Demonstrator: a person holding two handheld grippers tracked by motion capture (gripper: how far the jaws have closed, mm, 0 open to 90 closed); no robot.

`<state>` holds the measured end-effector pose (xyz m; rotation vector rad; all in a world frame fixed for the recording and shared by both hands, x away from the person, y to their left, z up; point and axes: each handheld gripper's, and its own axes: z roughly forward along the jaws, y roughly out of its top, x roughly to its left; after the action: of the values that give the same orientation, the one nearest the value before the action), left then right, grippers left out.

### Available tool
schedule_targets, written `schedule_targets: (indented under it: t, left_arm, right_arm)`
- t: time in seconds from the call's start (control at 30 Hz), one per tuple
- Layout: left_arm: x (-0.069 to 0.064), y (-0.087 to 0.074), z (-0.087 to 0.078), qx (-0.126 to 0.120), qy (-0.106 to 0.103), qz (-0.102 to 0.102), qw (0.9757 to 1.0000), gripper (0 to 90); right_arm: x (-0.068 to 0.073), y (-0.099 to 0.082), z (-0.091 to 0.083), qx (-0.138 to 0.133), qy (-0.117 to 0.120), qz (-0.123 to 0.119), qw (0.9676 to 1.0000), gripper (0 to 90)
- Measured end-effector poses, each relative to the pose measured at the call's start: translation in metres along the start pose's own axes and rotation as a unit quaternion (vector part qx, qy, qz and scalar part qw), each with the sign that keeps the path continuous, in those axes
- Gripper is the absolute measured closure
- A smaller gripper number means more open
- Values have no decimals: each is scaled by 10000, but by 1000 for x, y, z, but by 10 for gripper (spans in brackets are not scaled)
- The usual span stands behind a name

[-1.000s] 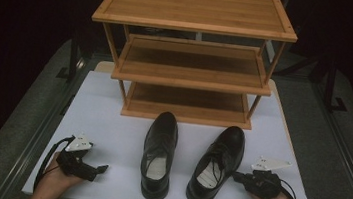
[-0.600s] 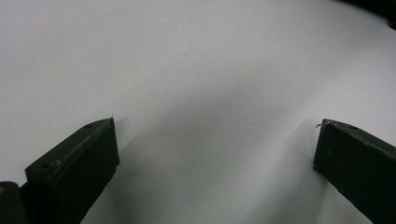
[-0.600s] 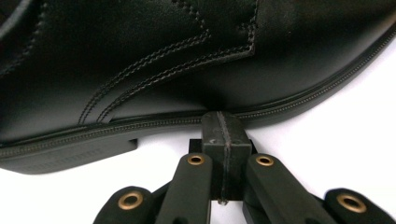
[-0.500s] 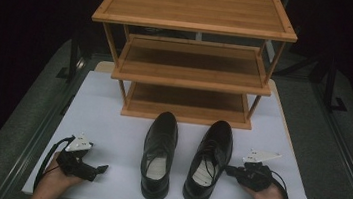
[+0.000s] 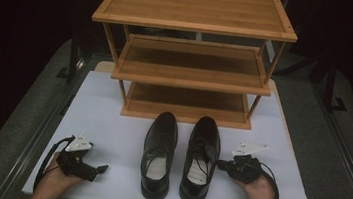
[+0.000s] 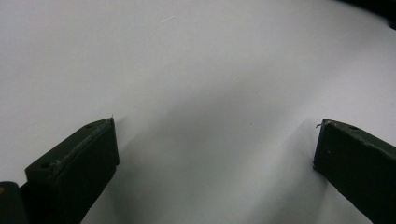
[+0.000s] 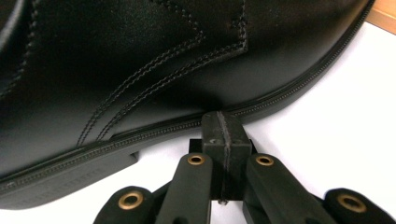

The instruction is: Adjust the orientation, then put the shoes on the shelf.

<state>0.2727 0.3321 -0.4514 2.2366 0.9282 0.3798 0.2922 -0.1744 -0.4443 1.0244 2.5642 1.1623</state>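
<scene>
Two black shoes stand side by side at lower centre of the high view, toes toward the shelf: left shoe (image 5: 159, 154), right shoe (image 5: 201, 157). Both on the white desk (image 5: 112, 117), just in front of the three-tier wooden shelf (image 5: 192, 56) in the upper half of the frame.

Right gripper (image 5: 221, 165), lower right: fingers (image 7: 223, 135) pressed together, tips touching the right shoe's sole edge at its outer side.

Left gripper (image 5: 101, 168), lower left, well apart from the shoes: fingers (image 6: 79, 163) wide apart over bare desk.
</scene>
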Motion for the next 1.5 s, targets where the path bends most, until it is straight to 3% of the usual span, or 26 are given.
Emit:
schedule_targets:
  t: [0.77, 0.97, 1.27, 1.33, 1.37, 1.5]
  left_arm:
    - [0, 0, 0, 6, 4, 3, 10000, 0]
    - [0, 0, 0, 4, 7, 5, 10000, 0]
    - [0, 0, 0, -9, 16, 22, 10000, 0]
    - [0, 0, -1, -11, 10, 15, 10000, 0]
    - [0, 1, -1, -15, 1, -37, 10000, 0]
    - [-1, 3, -3, -172, -146, -246, 9994, 0]
  right_arm:
    - [13, 19, 20, 82, 206, -318, 9992, 898]
    - [12, 18, 20, 61, 245, -268, 9993, 895]
    - [3, 15, 6, -188, -3, 17, 9998, 799]
    - [1, 14, 1, -275, -61, 66, 9996, 750]
    - [-1, 15, -4, -331, -108, 145, 9993, 662]
    - [-3, 16, -11, -417, -132, 215, 9988, 578]
